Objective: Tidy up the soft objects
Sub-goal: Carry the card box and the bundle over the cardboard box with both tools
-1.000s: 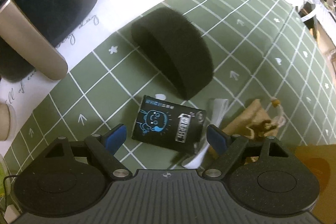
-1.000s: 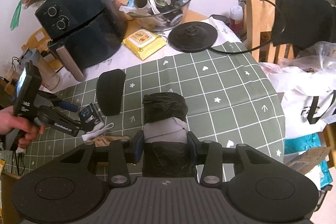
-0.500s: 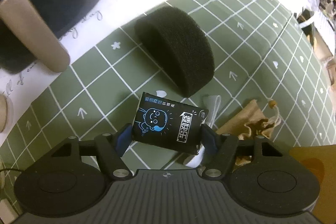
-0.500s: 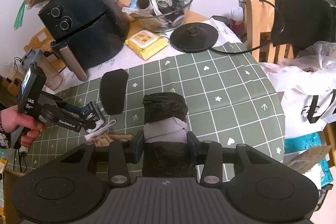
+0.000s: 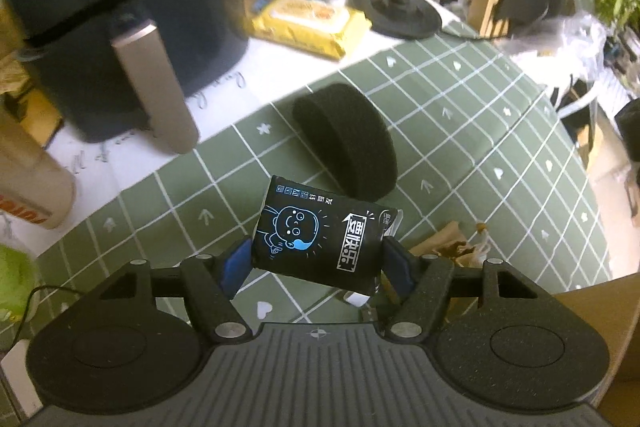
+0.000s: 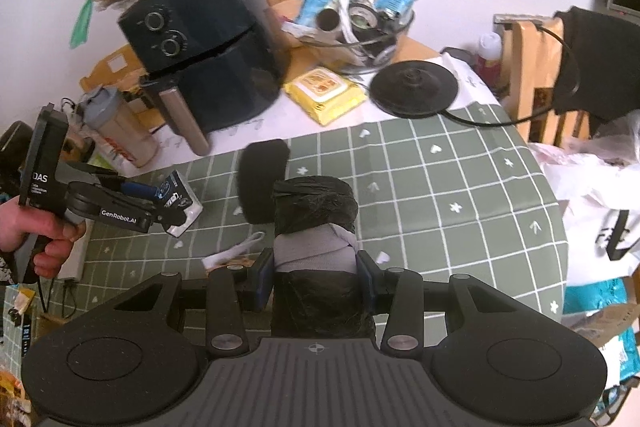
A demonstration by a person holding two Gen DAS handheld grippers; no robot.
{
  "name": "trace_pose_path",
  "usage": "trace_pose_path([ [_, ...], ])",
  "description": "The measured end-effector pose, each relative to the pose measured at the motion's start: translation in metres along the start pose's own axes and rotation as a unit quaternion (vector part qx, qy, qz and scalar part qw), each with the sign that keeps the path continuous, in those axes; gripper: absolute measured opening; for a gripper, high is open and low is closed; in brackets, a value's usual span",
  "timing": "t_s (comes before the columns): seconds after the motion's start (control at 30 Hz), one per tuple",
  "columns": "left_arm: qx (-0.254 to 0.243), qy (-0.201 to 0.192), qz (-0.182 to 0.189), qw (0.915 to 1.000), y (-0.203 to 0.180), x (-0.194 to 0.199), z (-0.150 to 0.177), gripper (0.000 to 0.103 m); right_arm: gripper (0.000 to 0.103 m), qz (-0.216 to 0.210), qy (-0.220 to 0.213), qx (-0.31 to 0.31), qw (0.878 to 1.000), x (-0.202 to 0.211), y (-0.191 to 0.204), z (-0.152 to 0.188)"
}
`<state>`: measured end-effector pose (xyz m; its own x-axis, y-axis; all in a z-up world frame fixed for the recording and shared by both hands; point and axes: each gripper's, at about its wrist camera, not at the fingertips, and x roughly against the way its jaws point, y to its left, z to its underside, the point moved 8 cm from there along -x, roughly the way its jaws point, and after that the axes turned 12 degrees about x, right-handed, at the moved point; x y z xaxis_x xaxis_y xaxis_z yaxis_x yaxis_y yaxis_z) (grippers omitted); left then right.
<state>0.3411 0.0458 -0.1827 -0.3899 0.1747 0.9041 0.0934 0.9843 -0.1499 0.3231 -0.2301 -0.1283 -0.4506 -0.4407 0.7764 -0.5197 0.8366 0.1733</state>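
Black tissue pack [image 5: 320, 239] pinched in our left gripper [image 5: 316, 265], lifted; black-wrapped grey roll [image 6: 316, 247] clamped in right gripper [image 6: 316, 277]; black foam pad [image 5: 348, 143], tan pouch [image 5: 452, 247] left mid-tablecloth [image 5: 500, 147].

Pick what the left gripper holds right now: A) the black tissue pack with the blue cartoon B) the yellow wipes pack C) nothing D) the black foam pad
A. The left gripper has its blue pads pressed on both sides of the black tissue pack, which is lifted clear of the green checked cloth; the black foam pad and the yellow wipes pack lie untouched on the table.
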Motion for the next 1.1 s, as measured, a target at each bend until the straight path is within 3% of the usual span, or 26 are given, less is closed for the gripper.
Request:
trace_pose_path([
  [0.6, 0.044, -0.097, 0.024, 0.994, -0.015, 0.112, 0.022, 0.067, 0.045, -0.038, -0.024, 0.033, 0.998, 0.032, 0.042, -0.009],
  [1.1, 0.075, -0.097, 0.044, 0.9914, -0.041, 0.154, 0.081, 0.067, 0.045, -0.071, -0.011, 0.05, 0.996, 0.052, 0.072, 0.01],
])
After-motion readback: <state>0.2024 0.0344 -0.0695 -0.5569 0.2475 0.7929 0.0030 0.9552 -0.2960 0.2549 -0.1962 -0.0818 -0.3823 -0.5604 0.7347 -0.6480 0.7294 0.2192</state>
